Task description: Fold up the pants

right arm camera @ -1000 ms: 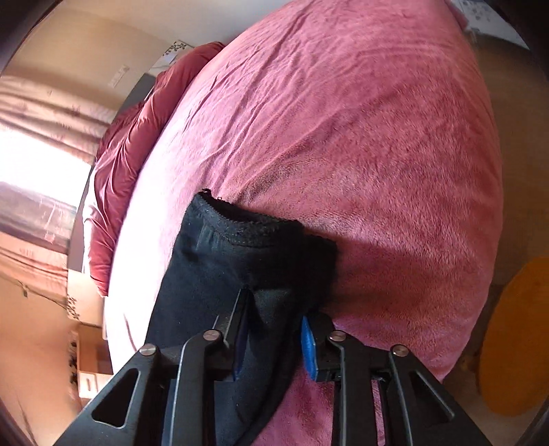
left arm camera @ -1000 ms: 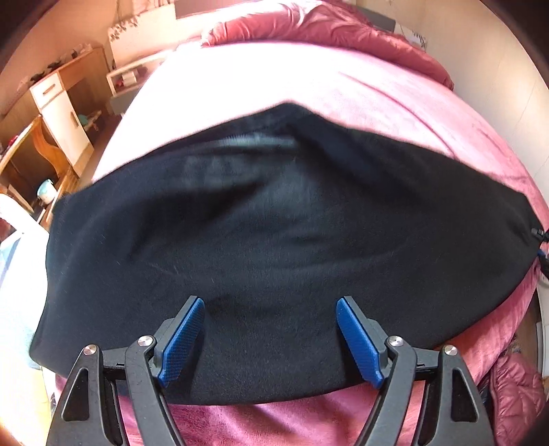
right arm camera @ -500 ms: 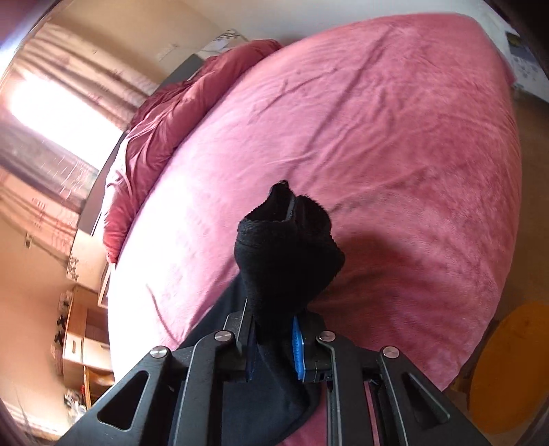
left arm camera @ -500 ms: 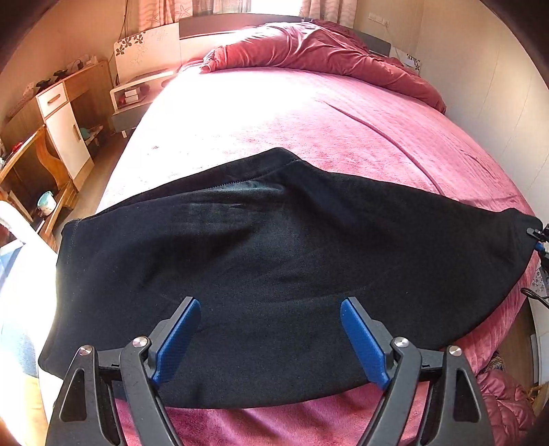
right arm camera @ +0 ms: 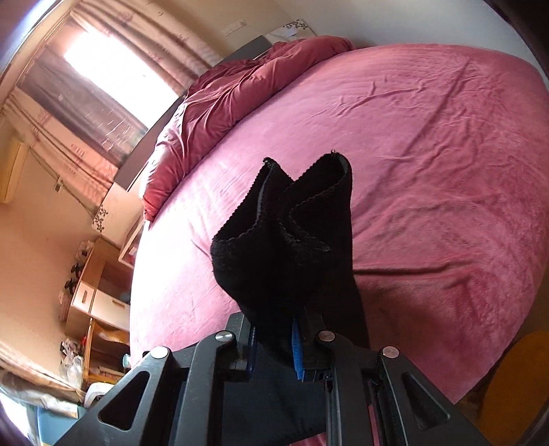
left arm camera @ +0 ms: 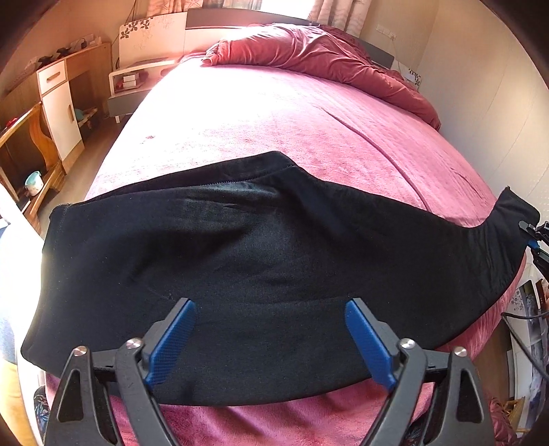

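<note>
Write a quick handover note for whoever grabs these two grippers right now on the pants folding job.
Left gripper: jaws opening wide, nothing gripped, poised over the black pants.
Right gripper: shut on the bunched leg end, lifted off the bed.
Pants: lying across the pink bed, lengthwise fold apparently done.
Left: carry the leg end over towards the waist, lay it down, release, smooth it.

No text, label, brand, number or sign can be read in either view. The white board beside the bed's headboard bears only a dark flower pattern, with no letters.
</note>
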Motion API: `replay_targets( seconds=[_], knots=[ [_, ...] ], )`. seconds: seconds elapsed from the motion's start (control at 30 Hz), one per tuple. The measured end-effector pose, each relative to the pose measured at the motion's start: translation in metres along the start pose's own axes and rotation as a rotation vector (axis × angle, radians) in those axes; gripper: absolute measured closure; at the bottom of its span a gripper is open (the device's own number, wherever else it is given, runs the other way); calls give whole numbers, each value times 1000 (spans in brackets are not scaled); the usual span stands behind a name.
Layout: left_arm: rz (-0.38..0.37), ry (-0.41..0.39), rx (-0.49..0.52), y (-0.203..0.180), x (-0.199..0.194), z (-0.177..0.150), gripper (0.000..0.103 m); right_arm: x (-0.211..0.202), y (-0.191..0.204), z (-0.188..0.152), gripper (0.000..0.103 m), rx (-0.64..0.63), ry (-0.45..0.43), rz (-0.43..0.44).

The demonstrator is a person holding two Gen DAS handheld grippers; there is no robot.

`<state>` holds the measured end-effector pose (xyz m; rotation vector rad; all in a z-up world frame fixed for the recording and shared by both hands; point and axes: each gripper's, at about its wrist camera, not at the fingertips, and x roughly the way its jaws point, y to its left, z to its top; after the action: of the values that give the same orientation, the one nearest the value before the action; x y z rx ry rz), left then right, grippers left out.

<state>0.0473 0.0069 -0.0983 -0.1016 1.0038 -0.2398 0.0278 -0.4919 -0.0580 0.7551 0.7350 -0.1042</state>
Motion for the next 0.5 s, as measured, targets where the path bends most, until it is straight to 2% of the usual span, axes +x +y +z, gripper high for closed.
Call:
replay_targets(
  seconds=[0.07, 0.3, 0.4, 0.5],
  knots=[
    [-17, 6, -9, 2, 2, 1, 1, 5, 14, -6, 86, -29, 20, 13],
    [-72, 14, -45, 9, 4, 7, 0, 31, 76, -47, 86, -198, 126, 21],
    [-80, 41, -27, 6, 5, 12, 1, 46, 99, -69, 86, -265, 175, 26],
    [-86, 49, -36, 5, 4, 16, 6, 64, 122, -96, 86, -344, 228, 21]
  ],
)
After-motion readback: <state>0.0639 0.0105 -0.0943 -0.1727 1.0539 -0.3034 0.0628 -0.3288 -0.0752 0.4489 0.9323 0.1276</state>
